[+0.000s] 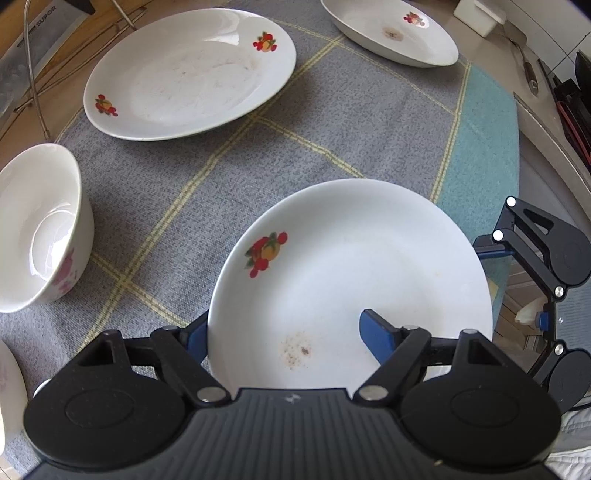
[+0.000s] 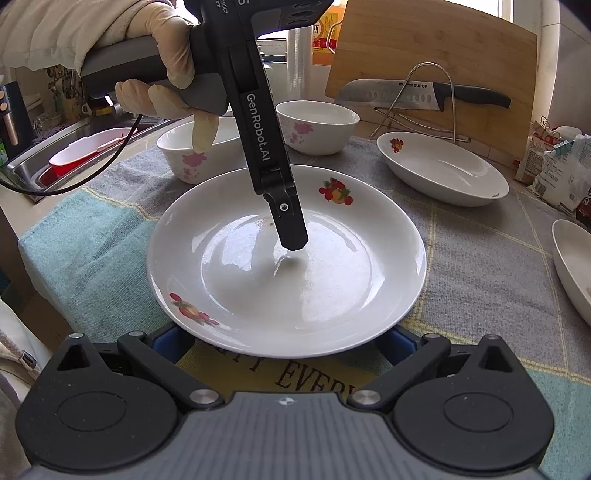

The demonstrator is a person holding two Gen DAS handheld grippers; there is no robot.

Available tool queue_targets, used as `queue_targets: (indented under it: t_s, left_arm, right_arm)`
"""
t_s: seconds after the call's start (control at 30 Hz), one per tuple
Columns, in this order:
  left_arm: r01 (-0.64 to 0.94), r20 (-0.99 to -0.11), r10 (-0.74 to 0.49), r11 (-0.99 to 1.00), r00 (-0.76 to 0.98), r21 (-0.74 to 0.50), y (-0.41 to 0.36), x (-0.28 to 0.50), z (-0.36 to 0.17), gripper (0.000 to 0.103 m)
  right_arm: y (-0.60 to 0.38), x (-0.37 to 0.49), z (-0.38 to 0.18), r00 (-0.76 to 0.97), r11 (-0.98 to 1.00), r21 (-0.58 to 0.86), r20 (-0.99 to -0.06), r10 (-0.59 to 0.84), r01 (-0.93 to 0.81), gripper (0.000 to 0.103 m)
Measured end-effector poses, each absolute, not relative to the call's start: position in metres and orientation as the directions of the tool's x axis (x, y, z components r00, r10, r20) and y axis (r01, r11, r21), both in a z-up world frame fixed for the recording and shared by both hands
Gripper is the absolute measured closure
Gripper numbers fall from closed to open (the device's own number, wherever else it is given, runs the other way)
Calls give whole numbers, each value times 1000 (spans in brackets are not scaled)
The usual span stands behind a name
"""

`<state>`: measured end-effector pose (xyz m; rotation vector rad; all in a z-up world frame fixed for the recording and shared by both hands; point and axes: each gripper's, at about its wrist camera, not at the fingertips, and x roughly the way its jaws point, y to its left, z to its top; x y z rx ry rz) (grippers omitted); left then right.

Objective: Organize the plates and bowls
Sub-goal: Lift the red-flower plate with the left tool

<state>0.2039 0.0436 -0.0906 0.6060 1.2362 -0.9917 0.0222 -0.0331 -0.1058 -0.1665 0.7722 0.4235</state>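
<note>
Plate [image 2: 236,295], white with fruit decals, lies flat on the grey checked cloth [image 1: 332,140] between both tools; brown specks [image 1: 295,350] sit in its well, otherwise empty. Left gripper [image 1: 284,325] straddles its far rim: one blue finger [image 1: 376,332] is over the well and the other is outside the rim and mostly hidden. Whether the pads press cannot be told. Right gripper [image 2: 284,347] has its jaws spread wide, holding nothing, fingertips hidden beneath the near rim. Large plate [image 1: 188,74] shows faint dried smears. Oval dish [image 1: 391,33] carries one brown stain. Bowl [image 1: 37,229] is empty and glossy inside. Two further flowered bowls [image 2: 317,125] stand beyond the plate, insides not visible.
</note>
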Motion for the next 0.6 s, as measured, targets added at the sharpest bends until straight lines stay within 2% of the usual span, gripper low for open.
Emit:
queue_targets:
  t_s: [0.6]
  left_arm:
    - [874, -951, -307, 470, 29, -125, 38, 203, -81, 23]
  right_arm:
    - [-41, 23, -100, 633, 901, -5, -713, 301, -435, 0]
